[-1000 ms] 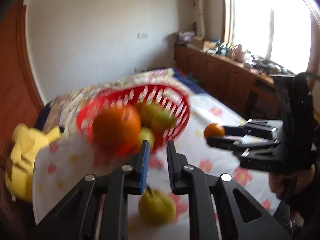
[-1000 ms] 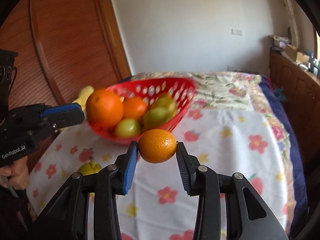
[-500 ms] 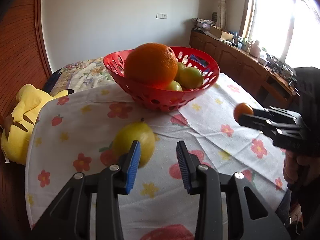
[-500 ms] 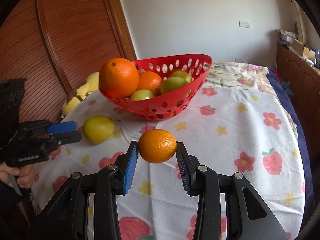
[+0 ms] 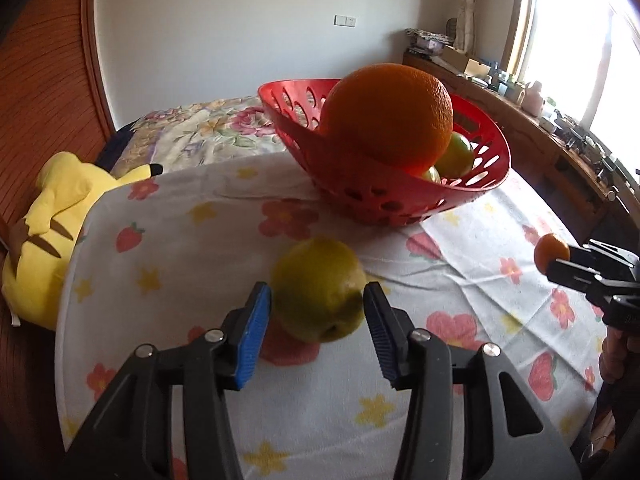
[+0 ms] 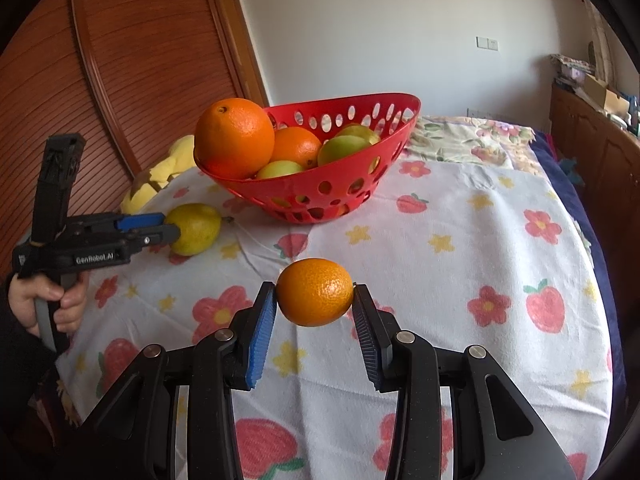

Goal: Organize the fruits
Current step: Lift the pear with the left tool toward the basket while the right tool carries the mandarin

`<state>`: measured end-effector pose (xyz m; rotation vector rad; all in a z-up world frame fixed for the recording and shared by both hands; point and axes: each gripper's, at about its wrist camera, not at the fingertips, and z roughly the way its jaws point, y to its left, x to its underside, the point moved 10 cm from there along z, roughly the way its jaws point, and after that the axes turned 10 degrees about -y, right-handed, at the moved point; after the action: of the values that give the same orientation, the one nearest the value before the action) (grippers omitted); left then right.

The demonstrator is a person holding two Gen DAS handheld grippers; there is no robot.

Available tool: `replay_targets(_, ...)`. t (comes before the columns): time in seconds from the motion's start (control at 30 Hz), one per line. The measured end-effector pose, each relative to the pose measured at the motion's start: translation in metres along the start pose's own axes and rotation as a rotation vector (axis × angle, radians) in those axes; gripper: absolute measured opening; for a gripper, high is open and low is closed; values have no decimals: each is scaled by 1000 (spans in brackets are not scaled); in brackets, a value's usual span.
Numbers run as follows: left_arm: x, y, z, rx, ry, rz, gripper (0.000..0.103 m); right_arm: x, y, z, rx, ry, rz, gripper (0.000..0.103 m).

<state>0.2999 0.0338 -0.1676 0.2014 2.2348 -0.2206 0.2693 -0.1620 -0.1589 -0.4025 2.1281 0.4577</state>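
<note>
Left wrist view: the left gripper [image 5: 318, 307], its jaws having just been opening, straddles a yellow-green pear [image 5: 320, 289] on the flowered tablecloth [image 5: 180, 248], just in front of the red basket [image 5: 400, 196]; whether the pads touch the pear is unclear. Right of the basket, the right gripper [image 6: 314, 304] is clamped on a small orange [image 6: 315, 291]. A large orange [image 5: 387, 114] tops the basket; left of it lies a yellow plush toy [image 5: 52, 216].
</note>
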Motion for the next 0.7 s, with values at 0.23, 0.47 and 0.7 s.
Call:
replay_targets(0.23, -7, -6, 16, 5, 9, 4, 58, 2, 0, 6, 6, 15, -8, 39)
replay_targets(0.47, 4, -19, 37, 60, 64, 0, 63, 1, -2, 10, 14, 23, -9, 39)
replay_targets(0.7, 4, -24, 26, 26, 31, 23, 60, 2, -3, 12, 21, 30, -12, 39)
